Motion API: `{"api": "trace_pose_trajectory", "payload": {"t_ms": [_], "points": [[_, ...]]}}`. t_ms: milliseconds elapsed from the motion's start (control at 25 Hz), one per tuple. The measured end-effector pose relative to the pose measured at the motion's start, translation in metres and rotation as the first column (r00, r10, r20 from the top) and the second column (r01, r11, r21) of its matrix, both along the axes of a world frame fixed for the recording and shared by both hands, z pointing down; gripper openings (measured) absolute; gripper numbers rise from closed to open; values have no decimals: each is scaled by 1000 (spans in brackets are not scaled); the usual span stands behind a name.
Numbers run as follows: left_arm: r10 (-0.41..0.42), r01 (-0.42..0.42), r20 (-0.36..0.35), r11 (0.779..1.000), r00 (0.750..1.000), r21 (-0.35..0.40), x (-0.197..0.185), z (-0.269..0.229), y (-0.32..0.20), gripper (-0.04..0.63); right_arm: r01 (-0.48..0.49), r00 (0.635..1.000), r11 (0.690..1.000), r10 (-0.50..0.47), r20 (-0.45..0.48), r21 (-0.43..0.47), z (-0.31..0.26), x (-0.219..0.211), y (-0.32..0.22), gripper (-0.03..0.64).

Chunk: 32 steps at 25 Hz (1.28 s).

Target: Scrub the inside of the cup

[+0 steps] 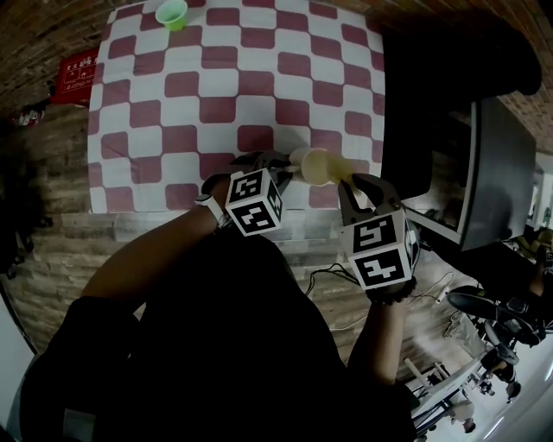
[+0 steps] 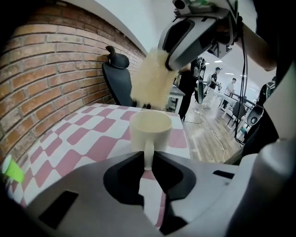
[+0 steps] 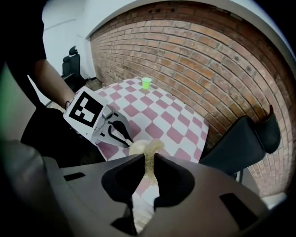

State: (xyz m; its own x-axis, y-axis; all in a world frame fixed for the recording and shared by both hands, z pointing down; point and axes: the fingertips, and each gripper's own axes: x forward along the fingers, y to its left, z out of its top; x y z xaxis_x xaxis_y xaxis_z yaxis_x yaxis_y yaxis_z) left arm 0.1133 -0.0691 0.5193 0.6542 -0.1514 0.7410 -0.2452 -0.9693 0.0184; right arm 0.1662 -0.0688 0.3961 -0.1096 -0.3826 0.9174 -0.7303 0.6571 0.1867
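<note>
A cream cup [image 2: 150, 128] is held upright above the near edge of the checkered table [image 1: 173, 112]. My left gripper [image 2: 148, 157] is shut on its handle. In the head view the cup [image 1: 313, 164] lies between both grippers, with the left gripper [image 1: 278, 168] on its left. My right gripper [image 3: 149, 159] is shut on a pale yellow sponge [image 3: 150, 155]. That sponge [image 2: 149, 78] hangs just above the cup's far rim, with its lower end near the mouth. I cannot tell whether it touches the inside. The right gripper [image 1: 359, 188] sits to the cup's right.
A small green cup [image 1: 172, 13] stands at the table's far edge. A black office chair [image 1: 449, 60] is by the right side, with a dark monitor [image 1: 497, 173] beyond it. A red box [image 1: 76, 73] lies on the floor at the left. Cables run over the floor near my feet.
</note>
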Motion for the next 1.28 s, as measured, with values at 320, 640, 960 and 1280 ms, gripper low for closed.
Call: {"api": "trace_pose_trajectory", "payload": {"t_ms": [320, 640, 960, 1280], "points": [[129, -131, 25, 972, 991, 197, 18, -26, 6, 63, -6, 999, 981, -1, -36, -195, 71, 4, 6, 71], [256, -267, 75, 920, 964, 288, 34, -33, 31, 63, -82, 996, 982, 73, -58, -172, 71, 26, 21, 71], [234, -244, 68, 931, 970, 271, 29, -31, 23, 61, -168, 985, 986, 167, -39, -21, 3, 67, 27, 71], [222, -235, 79, 936, 972, 262, 25, -28, 19, 63, 239, 958, 967, -249, -140, -84, 51, 22, 24, 71]]}}
